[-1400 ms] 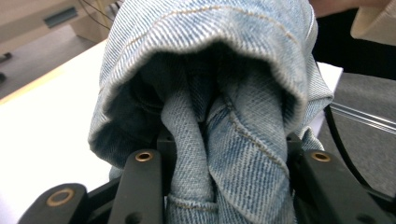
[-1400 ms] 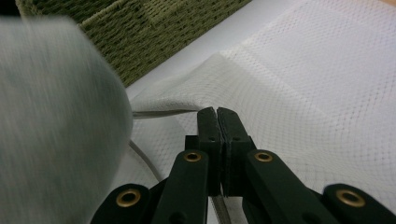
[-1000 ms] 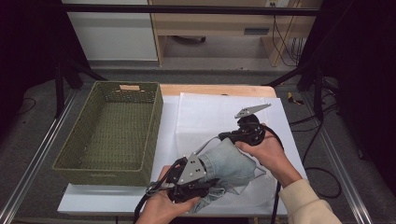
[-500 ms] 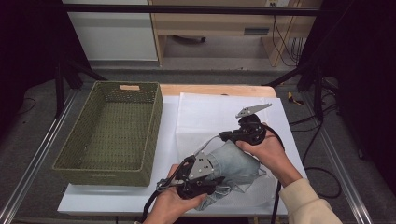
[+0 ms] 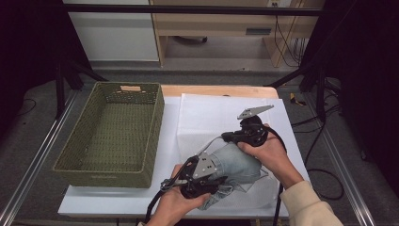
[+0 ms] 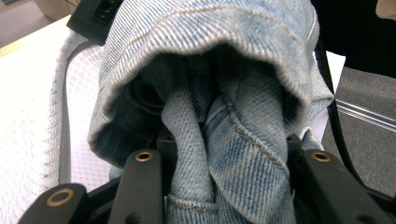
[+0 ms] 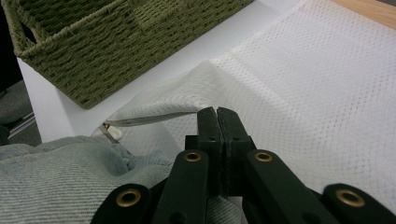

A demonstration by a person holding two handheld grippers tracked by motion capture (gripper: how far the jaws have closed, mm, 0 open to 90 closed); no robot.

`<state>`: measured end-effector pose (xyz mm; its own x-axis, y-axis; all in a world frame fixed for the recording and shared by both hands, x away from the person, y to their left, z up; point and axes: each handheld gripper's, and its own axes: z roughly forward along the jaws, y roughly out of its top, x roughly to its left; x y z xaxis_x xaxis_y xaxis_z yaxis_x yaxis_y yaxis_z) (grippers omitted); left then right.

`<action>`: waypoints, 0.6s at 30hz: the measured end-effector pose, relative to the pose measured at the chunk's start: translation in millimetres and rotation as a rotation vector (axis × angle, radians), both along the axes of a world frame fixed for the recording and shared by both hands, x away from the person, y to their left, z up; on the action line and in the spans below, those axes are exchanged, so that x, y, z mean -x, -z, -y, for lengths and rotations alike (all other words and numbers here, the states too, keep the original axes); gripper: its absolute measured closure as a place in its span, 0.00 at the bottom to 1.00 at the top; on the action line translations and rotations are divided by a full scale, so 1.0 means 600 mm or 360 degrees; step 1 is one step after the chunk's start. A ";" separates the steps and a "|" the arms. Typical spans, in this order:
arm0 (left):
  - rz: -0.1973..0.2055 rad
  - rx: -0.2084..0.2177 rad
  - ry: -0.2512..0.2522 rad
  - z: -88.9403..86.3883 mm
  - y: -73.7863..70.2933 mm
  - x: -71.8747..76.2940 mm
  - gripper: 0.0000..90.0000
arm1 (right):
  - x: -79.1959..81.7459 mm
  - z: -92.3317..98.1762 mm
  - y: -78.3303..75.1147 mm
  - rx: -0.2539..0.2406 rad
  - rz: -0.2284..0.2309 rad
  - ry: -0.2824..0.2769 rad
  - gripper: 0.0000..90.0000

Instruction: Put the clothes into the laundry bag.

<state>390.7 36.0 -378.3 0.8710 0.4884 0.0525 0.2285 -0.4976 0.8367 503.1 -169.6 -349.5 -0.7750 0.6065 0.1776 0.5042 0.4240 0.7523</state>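
Denim garment (image 5: 235, 162), pale blue and bunched, lies at the lower middle of the high view, on the white mesh laundry bag (image 5: 221, 117) spread over the table's right half. In the left gripper view the denim (image 6: 219, 93) fills the upper and middle frame, a folded bundle with a hemmed edge arching over darker inner folds; a thick wad of it sits between the two black jaws, which stand partly apart and press on it from both sides. The left gripper (image 5: 200, 176) shows at the lower middle of the high view, held in a hand at the near end of the denim. The right gripper (image 5: 237, 137) sits just above and right of the garment, its hand resting against the cloth. In the right gripper view its jaws are fully closed, pads meeting (image 7: 218, 122) on a raised edge of the mesh bag (image 7: 154, 105), which lifts into a peak at frame centre, while denim (image 7: 60, 172) bulks in the lower left corner. The green woven basket (image 5: 75, 160) stands at the left of the high view, beside the bag; its inside shows bare weave. In the right gripper view the basket (image 7: 107, 42) fills the upper left.
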 end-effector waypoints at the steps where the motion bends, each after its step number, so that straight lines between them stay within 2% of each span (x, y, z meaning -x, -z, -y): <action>1: 0.0003 0.0000 -0.0001 0.000 0.000 0.000 0.64 | 0.001 0.000 0.000 0.0002 0.0009 -0.0003 0.99; 6: 0.0003 -0.0009 0.0002 0.003 0.001 0.002 0.64 | 0.003 0.000 -0.003 0.0002 0.0017 0.0003 0.99; 11: -0.0059 -0.0023 -0.0035 0.001 0.012 -0.002 0.64 | 0.008 0.002 -0.010 0.0006 0.0032 -0.0006 0.99; 18: -0.0103 -0.0026 -0.0059 0.000 0.026 -0.004 0.64 | 0.012 0.005 -0.020 0.0021 0.0051 -0.0022 0.99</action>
<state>393.0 35.9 -393.6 0.8543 0.5197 0.0047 0.3005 -0.5013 0.8114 495.6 -172.6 -337.8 -0.7886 0.5976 0.1449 0.4741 0.4407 0.7623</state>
